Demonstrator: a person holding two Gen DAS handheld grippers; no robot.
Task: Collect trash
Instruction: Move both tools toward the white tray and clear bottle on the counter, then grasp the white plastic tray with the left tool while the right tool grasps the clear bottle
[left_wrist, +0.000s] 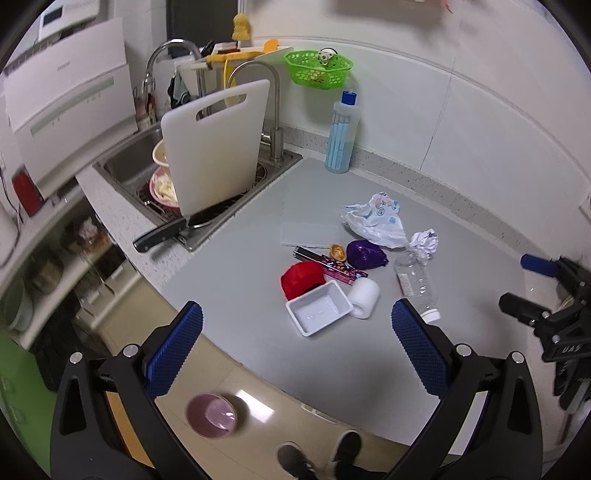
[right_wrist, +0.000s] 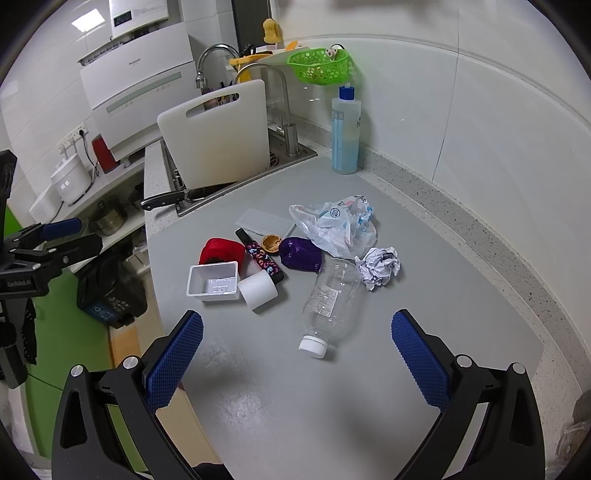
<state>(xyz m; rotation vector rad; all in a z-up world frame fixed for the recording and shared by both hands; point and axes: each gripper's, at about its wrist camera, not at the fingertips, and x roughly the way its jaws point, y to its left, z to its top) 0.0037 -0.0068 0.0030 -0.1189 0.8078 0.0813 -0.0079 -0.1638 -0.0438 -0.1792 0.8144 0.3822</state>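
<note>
Both tongs, left (left_wrist: 295, 339) and right (right_wrist: 295, 343), hang wide and empty; next probably grasp the plastic bottle (right_wrist: 330, 295).

Counter (right_wrist: 461, 306) grey, speckled stone edge. Tray (right_wrist: 213, 283) white, roll (right_wrist: 257, 290) white. Red lump (right_wrist: 221, 251), purple lump (right_wrist: 301, 254). Wrapper (right_wrist: 260, 256) black/magenta with a multicolour print. Bag (right_wrist: 332, 225) clear-white with blue print. Paper ball (right_wrist: 380, 267) white with dark marks. Bottle (right_wrist: 328, 295) clear, white cap. Basket (right_wrist: 319, 66) green. Cutting board (right_wrist: 216, 140) white. Pads (right_wrist: 175, 363) blue, diamond-textured.
</note>
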